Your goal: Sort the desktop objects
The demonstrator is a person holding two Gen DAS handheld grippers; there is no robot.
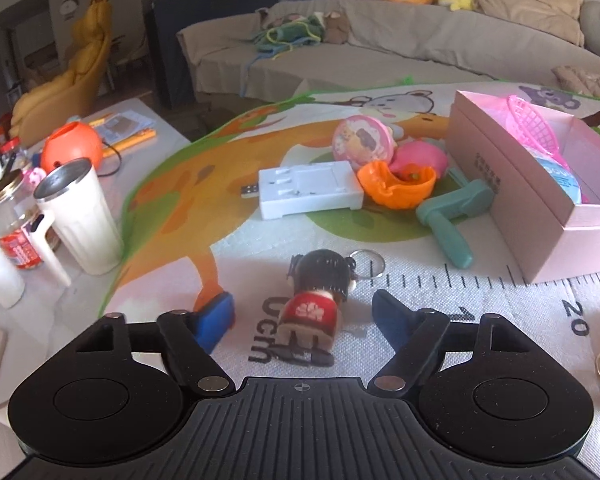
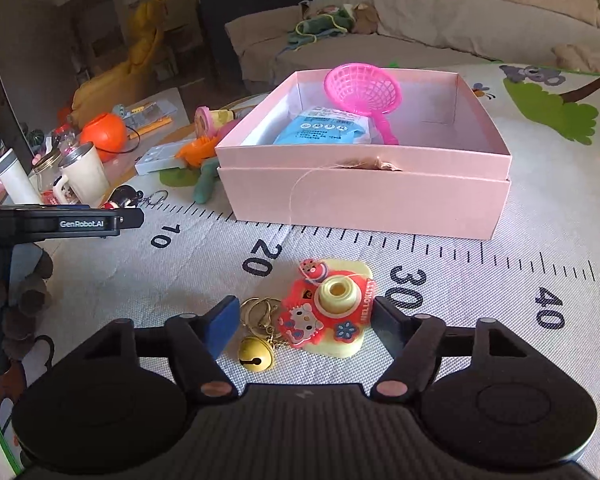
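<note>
In the left wrist view my left gripper (image 1: 303, 312) is open around a small doll keychain (image 1: 315, 304) with black hair and a red top, lying on the play mat. In the right wrist view my right gripper (image 2: 306, 320) is open around a red and cream Hello Kitty toy camera keychain (image 2: 328, 312) with a gold bell (image 2: 254, 354). A pink box (image 2: 364, 196) stands just beyond it, holding a pink net scoop (image 2: 364, 92) and a blue packet (image 2: 324, 130). The box also shows in the left wrist view (image 1: 516, 184).
A white charger block (image 1: 310, 189), an orange shell (image 1: 396, 184), a round pink toy (image 1: 362, 142) and a teal handle (image 1: 448, 220) lie mid-mat. A white cup (image 1: 80, 216), a jar (image 1: 14, 220) and an orange ball (image 1: 72, 146) stand at the left. A sofa is behind.
</note>
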